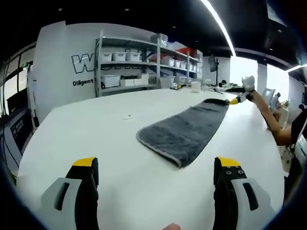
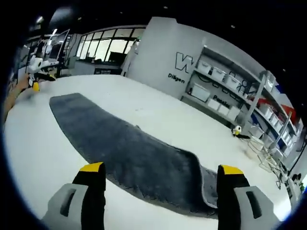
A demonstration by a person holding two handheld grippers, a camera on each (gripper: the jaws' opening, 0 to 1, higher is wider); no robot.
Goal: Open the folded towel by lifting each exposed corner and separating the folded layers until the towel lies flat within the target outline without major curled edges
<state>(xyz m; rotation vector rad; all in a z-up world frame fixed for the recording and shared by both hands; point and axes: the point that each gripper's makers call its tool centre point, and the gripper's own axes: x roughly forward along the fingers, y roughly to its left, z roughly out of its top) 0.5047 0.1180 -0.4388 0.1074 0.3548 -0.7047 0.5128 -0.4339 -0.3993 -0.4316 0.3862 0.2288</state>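
A long dark grey towel (image 1: 187, 127) lies stretched out on the white table (image 1: 96, 134). In the left gripper view my left gripper (image 1: 156, 167) is open, hovering over bare table short of the towel's near end. My right gripper (image 1: 237, 99) appears small at the towel's far corner, with a person's arm (image 1: 268, 117) behind it. In the right gripper view the right gripper (image 2: 160, 171) is open, its jaws straddling the towel (image 2: 120, 143) from above. The towel's near end (image 2: 204, 184) curls up and folds over. The left gripper (image 2: 35, 85) is at the far end.
Metal shelves (image 1: 139, 62) with white bins stand behind the table against a lettered wall (image 1: 72, 57). A small white item (image 1: 127, 116) lies on the table. A small yellow and white object (image 2: 237, 130) sits near the table's edge, and wire baskets (image 2: 264, 146) are beyond it.
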